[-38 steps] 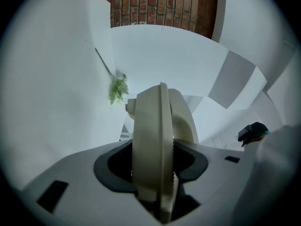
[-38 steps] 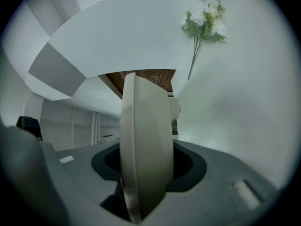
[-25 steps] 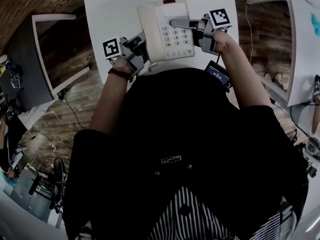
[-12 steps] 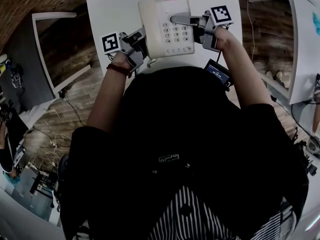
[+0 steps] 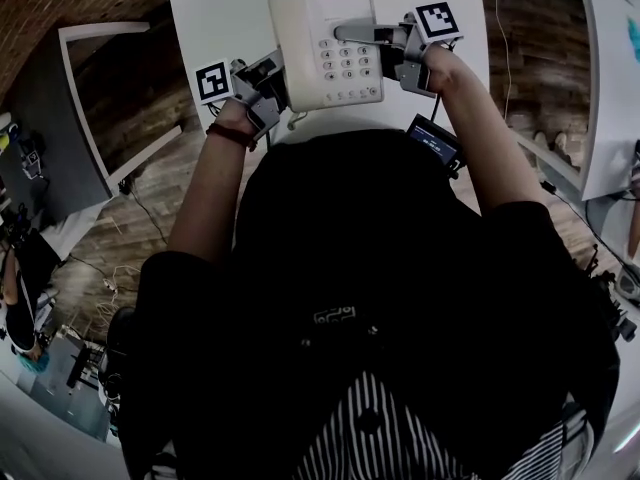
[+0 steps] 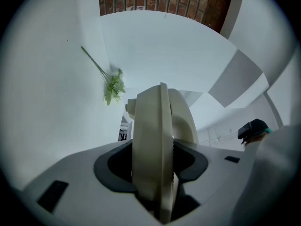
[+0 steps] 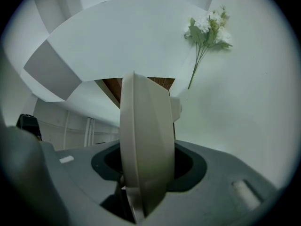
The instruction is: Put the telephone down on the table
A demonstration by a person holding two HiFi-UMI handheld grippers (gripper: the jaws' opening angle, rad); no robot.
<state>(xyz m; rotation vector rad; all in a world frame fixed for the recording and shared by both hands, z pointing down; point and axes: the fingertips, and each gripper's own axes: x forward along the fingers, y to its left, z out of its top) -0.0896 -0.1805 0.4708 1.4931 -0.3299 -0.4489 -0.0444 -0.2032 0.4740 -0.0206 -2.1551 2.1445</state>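
Observation:
A cream push-button telephone (image 5: 325,43) is held over the white table (image 5: 220,18), keypad up, between my two grippers. My left gripper (image 5: 272,76) is shut on its left edge, and my right gripper (image 5: 372,38) is shut on its right side, across the top. In the left gripper view the telephone's edge (image 6: 155,140) fills the gap of the left gripper (image 6: 157,173). The right gripper view shows the same: the telephone (image 7: 143,145) is clamped in the right gripper (image 7: 141,173). I cannot tell whether its underside touches the table.
A sprig of white flowers (image 6: 113,86) (image 7: 207,32) lies on the table beyond the telephone. A small black device with a lit screen (image 5: 432,140) sits at the table's near edge, under my right forearm. A second white table (image 5: 600,68) stands to the right, over wooden floor.
Both grippers have carried the telephone a little farther over the table, away from the person, upward in the head view. The grips are unchanged.

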